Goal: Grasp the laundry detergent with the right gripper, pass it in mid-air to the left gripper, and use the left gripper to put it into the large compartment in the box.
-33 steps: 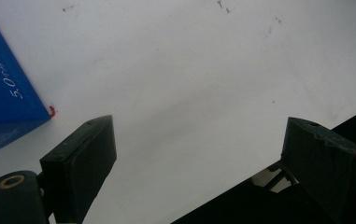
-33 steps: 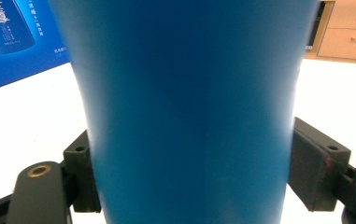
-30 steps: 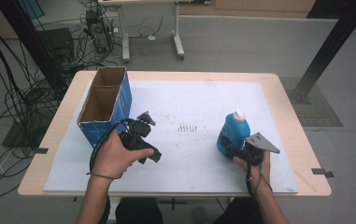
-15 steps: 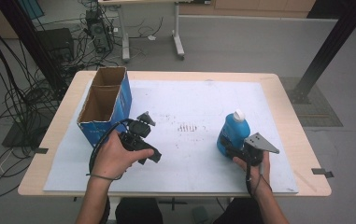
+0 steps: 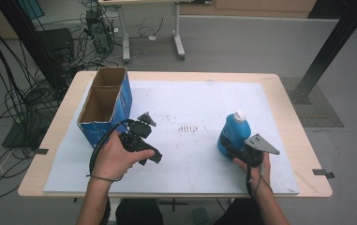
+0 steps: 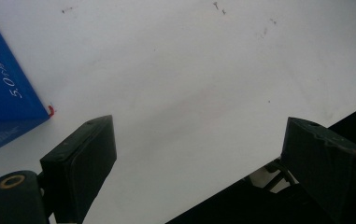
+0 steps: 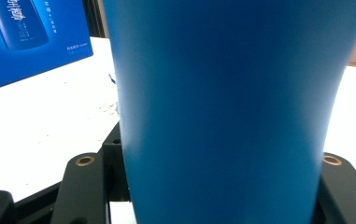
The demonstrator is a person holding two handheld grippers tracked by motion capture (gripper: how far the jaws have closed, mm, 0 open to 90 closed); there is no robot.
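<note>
Grey workshop floor with loose cables surrounds a wooden table [image 5: 288, 117] topped by a white board [image 5: 190, 103]. At the near right of that board, the right gripper [image 5: 232, 146] has just been closing its jaws, and they now press on the lower body of a blue bottle [image 5: 232, 131] with a white cap [image 5: 239, 115]. The bottle stands upright on the board, well apart from the box on the left. That closing suggests the grasp is now made, so the bottle looks ready to be lifted, probably toward the box.

From the right gripper view, the blue bottle [image 7: 231, 112] stands right up against the lens, with black jaw parts hugging both of its sides. Behind it the printed face of the box [image 7: 31, 37] shows a picture of a bottle, a detail the high view does not give.

Farther left, the left gripper [image 5: 149, 120] is held in the person's left hand [image 5: 115, 157] just beside an open blue cardboard box [image 5: 103, 105], which has two compartments. The left gripper view shows its jaws standing wide with nothing between them above bare white board [image 6: 189, 84], and a corner of the blue box [image 6: 3, 93] at the left edge.
</note>
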